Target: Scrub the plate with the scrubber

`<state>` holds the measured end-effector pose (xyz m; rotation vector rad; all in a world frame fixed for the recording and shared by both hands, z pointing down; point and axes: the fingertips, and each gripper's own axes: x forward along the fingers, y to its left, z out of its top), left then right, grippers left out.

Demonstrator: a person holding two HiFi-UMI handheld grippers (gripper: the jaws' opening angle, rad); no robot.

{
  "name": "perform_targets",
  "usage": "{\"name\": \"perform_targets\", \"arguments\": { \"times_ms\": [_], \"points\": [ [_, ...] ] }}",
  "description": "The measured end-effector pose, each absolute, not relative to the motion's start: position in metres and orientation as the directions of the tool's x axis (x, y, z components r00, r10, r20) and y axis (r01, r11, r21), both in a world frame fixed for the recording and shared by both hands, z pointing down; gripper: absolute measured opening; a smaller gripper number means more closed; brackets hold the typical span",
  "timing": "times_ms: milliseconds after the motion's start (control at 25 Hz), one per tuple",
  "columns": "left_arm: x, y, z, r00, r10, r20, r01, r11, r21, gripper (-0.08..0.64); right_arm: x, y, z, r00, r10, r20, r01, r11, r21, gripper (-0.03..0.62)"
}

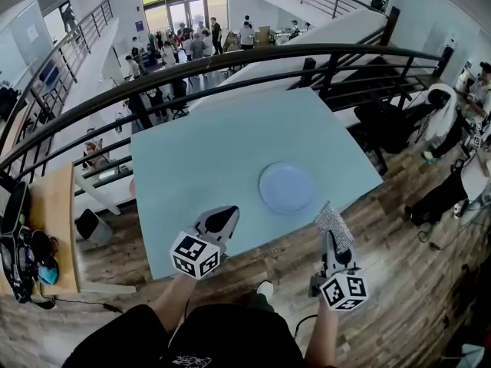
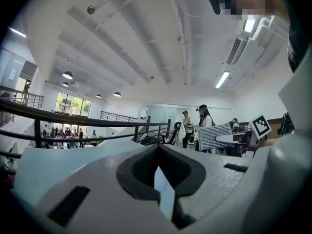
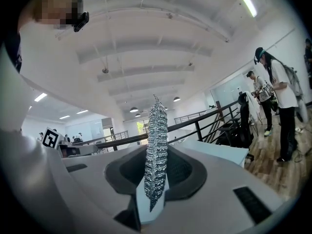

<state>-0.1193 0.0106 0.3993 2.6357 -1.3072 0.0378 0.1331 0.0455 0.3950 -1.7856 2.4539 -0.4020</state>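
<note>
The round pale blue plate (image 1: 287, 187) lies flat on the light blue table (image 1: 199, 152), close to the near edge. It is empty, and nothing touches it.

The right gripper (image 1: 337, 240) pinches a shiny silver mesh scrubber (image 1: 334, 223) between its jaws. The scrubber is thin and flat. Its long side sticks out past the jaw tips, pointing up and away from the person.

The left gripper (image 1: 222, 219) has its jaws pressed together with nothing in them.

The plate sits in front of both grippers, between them from side to side. From the scrubber, the plate is forward and a little to the left. The right gripper looks a bit nearer to it. I think the scrubber must tip down and go forward-left to reach the plate.
</note>
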Motion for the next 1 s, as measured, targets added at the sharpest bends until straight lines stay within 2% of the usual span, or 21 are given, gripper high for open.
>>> {"name": "perform_targets", "arguments": {
  "times_ms": [480,1000],
  "points": [
    [-0.032,-0.071,0.412,0.564,-0.814,0.141,-0.824,-0.543,0.165,0.008,0.207,-0.052,0.414,-0.410,-0.906,0.102,-0.886,0.369,-0.281,0.085],
    [-0.008,-0.108,0.454,0.550,-0.792,0.264,-0.835,-0.509,0.211,0.008,0.194,-0.096,0.455,-0.519,-0.836,0.177,-0.830,0.443,-0.337,0.084]
  ]
}}
